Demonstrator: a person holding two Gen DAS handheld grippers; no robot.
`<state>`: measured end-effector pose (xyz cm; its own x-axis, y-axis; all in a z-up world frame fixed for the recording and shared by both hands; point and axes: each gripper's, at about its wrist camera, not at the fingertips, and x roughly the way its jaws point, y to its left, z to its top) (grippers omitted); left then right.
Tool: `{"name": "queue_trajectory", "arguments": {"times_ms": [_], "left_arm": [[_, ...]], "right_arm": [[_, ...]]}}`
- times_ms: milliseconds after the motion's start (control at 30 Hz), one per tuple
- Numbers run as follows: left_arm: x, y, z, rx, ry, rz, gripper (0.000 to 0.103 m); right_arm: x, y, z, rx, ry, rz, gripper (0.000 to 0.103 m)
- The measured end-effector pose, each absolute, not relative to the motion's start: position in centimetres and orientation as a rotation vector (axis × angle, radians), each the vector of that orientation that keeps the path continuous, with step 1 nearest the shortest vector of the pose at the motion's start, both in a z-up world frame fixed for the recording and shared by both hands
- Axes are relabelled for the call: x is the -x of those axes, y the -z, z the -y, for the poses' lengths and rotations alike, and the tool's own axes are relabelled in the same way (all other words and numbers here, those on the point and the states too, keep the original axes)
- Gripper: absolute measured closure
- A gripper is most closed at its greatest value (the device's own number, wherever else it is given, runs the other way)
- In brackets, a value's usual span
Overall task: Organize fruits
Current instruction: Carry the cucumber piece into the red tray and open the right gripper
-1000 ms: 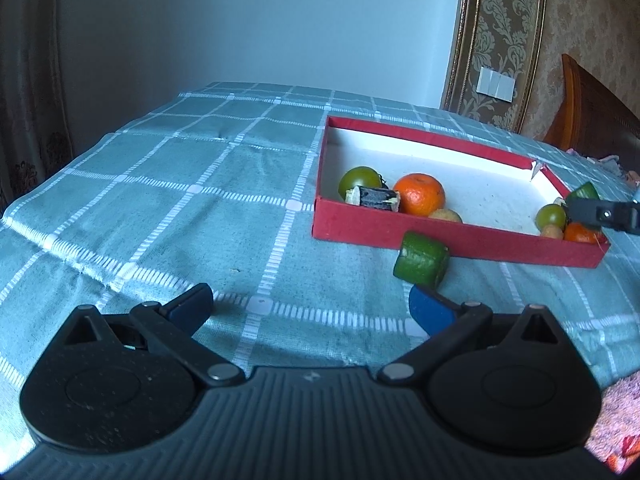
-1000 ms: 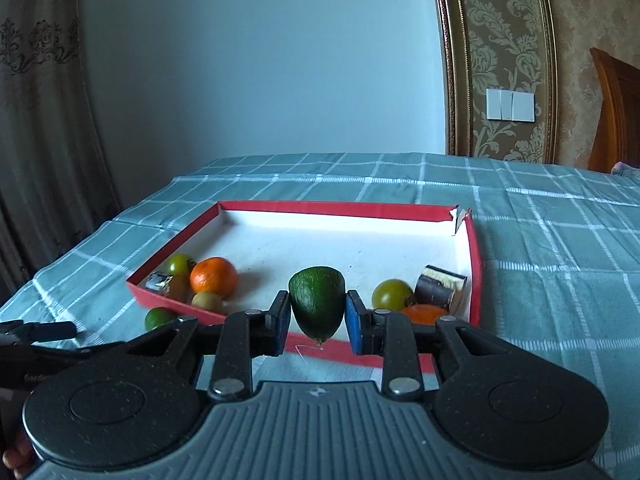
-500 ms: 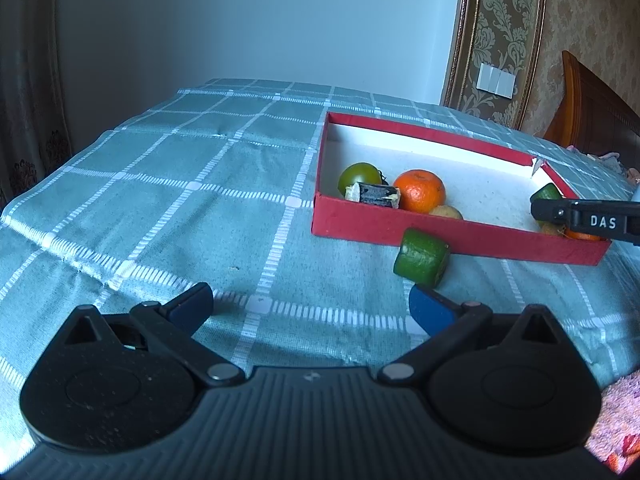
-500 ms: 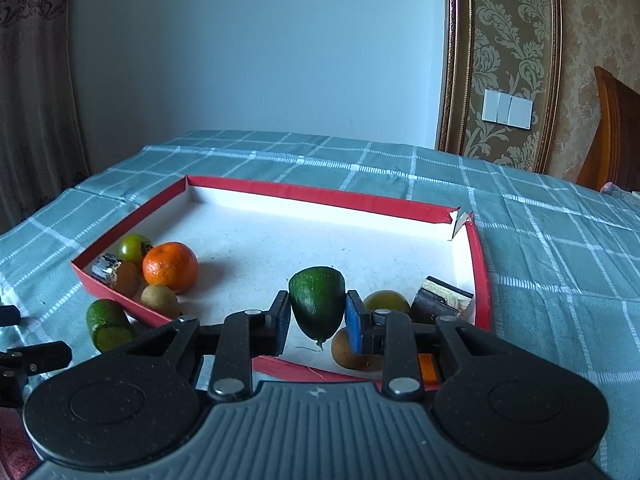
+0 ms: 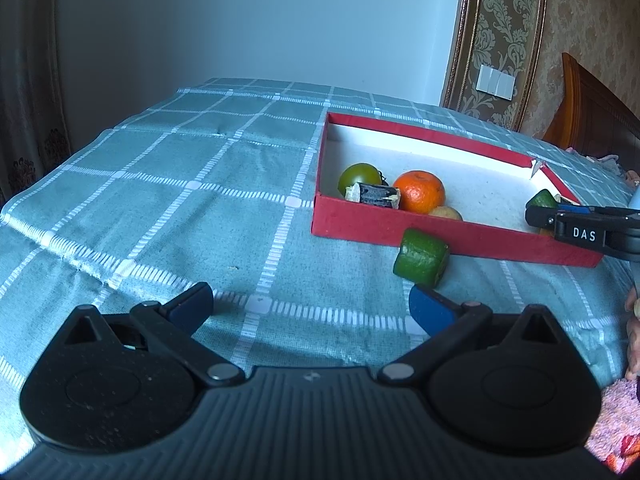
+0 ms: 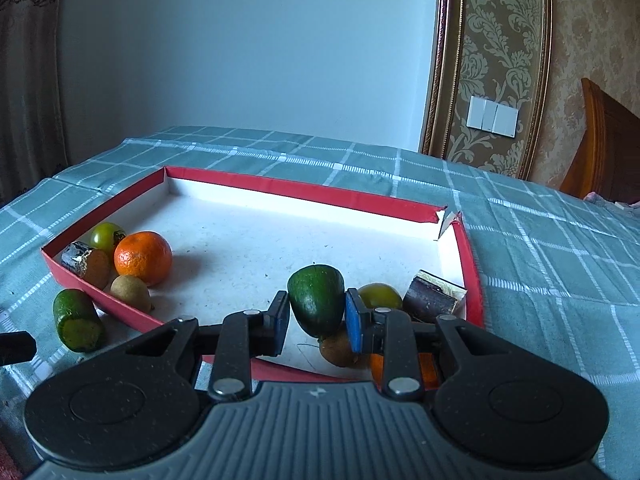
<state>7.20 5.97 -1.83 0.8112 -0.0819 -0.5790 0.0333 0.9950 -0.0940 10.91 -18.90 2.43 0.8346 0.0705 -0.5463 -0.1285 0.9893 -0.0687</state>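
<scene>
Right wrist view: my right tongs [image 6: 316, 320] are pinching a green avocado [image 6: 317, 302], hanging over the near right part of the red box [image 6: 304, 191]. My left tongs [image 5: 310, 306] are sitting spread wide over the tablecloth [image 5: 160, 200], with a cut green fruit [image 5: 420, 257] lying just outside the box's near wall.

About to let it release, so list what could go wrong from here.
1. The avocado in the right gripper hangs over a kiwi and green tomato; dropped, it may knock or roll off them.
2. The cut green piece lies outside the red tray, easily forgotten.
</scene>
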Motion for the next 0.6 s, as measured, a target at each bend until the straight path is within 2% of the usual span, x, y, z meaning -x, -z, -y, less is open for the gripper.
{"name": "queue_trajectory", "arguments": {"times_ms": [167,233,300,367,600], "left_arm": [[-7.2,1.8,-6.0,0.081,0.06,-0.622,0.0],[-7.2,1.8,-6.0,0.082,0.058,-0.622,0.0],[-7.2,1.8,-6.0,0.081,0.057,-0.623,0.0],[-7.2,1.9,-5.9,0.081,0.057,-0.624,0.0],[-7.3,1.9,-5.9,0.075,0.052,-0.63,0.0]], "right_arm": [[-10.7,-2.8,19.0,0.098,-0.101,-0.587,0.073],[-10.6,-2.9,19.2,0.085,-0.108,-0.589,0.064],[-10.4,-3.0,19.2,0.083,-0.112,-0.594,0.049],[-10.0,-3.1,19.1,0.09,-0.105,-0.585,0.043],[-7.8,-4.1,19.9,0.053,-0.115,-0.55,0.043]]}}
